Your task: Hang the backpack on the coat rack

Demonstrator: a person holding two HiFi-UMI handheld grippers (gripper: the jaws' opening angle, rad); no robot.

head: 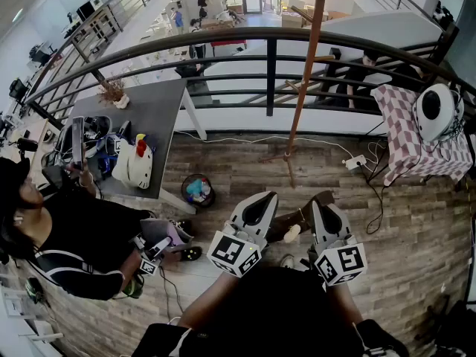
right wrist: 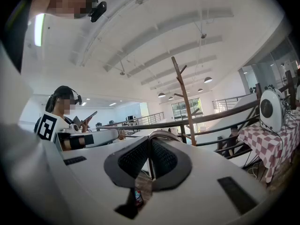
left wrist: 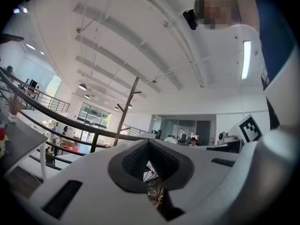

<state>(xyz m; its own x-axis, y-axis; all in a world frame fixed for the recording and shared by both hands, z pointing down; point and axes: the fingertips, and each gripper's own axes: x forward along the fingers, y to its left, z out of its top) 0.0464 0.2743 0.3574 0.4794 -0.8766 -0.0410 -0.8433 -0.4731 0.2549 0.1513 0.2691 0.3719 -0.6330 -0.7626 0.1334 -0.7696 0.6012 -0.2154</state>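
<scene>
The wooden coat rack [head: 300, 88] stands on the plank floor by the railing, ahead of me and slightly right. It also rises behind the rail in the left gripper view [left wrist: 127, 107] and the right gripper view [right wrist: 183, 102]. A dark bundle with blue parts, probably the backpack [head: 97, 134], lies on the grey table [head: 152, 106] at the left. My left gripper [head: 263, 198] and right gripper [head: 320, 207] are held low, close to my body, side by side and pointing forward. Both are shut with nothing between the jaws, well short of rack and table.
A curved black railing [head: 271, 65] runs behind the rack. A plush chicken [head: 136, 162] sits on the grey table and a small bin [head: 198, 190] stands beside it. A seated person [head: 71, 236] is at left. A checked-cloth table with a white fan [head: 435, 114] stands at right; cables [head: 355, 162] cross the floor.
</scene>
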